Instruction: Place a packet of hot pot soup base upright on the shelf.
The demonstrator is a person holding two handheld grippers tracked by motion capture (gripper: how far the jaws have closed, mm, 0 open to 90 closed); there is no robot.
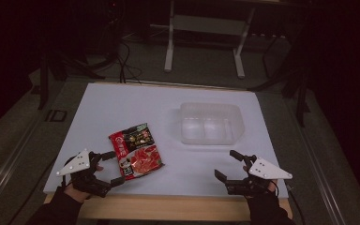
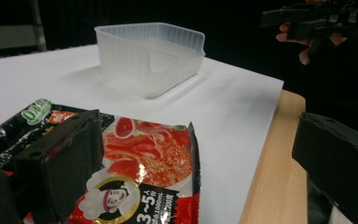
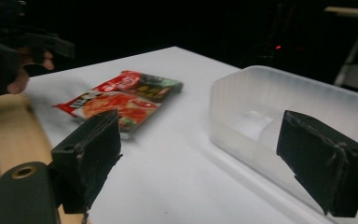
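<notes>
A white board (image 1: 136, 105) covers most of the wooden table (image 1: 178, 208), whose bare near edge shows in the high view. On the board's right half stands a translucent plastic tub (image 1: 210, 123), upright and empty as far as the pictures show. Left of it, well apart, a red food packet (image 1: 136, 151) lies flat near the front edge. The left gripper (image 1: 113, 167) sits at the near left with its jaws spread wide on either side of the packet's near corner, not clamped on it. The right gripper (image 1: 228, 165) hangs at the near right, jaws apart and holding nothing, pointing toward the tub.
</notes>
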